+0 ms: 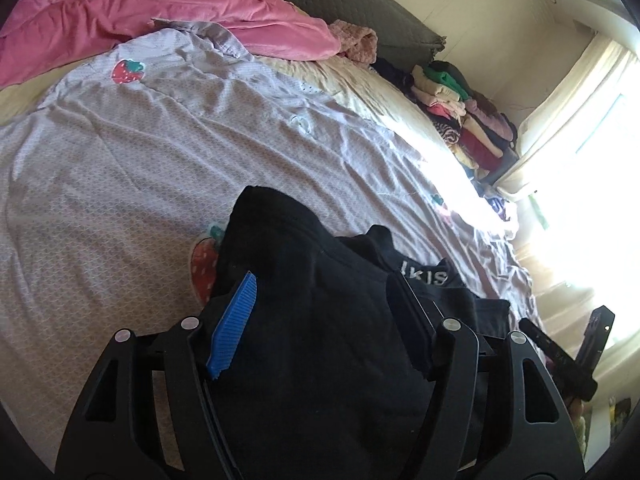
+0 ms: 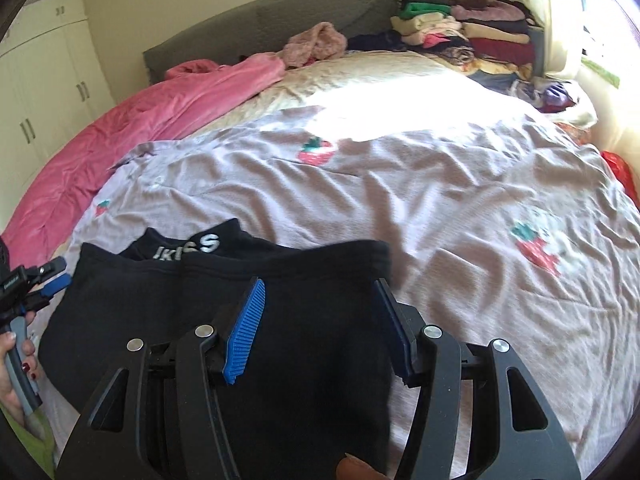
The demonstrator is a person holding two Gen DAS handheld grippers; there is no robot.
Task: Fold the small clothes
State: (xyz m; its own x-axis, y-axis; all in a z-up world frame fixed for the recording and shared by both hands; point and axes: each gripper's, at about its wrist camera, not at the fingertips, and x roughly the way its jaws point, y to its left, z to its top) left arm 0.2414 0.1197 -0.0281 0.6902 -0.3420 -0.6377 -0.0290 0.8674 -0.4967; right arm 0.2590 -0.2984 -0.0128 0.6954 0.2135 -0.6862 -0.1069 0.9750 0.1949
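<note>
While the black clothes (image 2: 224,320) lie at the bottom middle of my right view, on the pale purple strawberry sheet (image 2: 440,208), I can see a few ways this could go bad; the cloth has white letters (image 2: 192,248) near its top edge, and it looks partly folded, with one layer on another. My right tongs (image 2: 320,316) sit low in that picture with their blue pads (image 2: 246,332) spread apart; the cloth is under them and between them, but the pads do not squeeze it. My left tongs (image 1: 320,316) are at the bottom of the left view, also spread, with black cloth bunched up between the fingers; I think nothing is pinched there either.

I guess the next move is another fold or a smoothing; if I close on just the top layer, the fold below may slide and come undone; if I grab too much, I may catch the sheet too and drag it, since it is soft and wrinkly. Bright sun (image 2: 400,120) washes out the upper middle of the right view, so edges there are hard to see. My hand (image 2: 16,364) holding the left tongs shows at the lower left edge of the right view; both tongs are close, so they could bump. A pink blanket (image 2: 120,128) at upper left and a stack of folded clothes (image 2: 460,36) at the top right are well apart.
</note>
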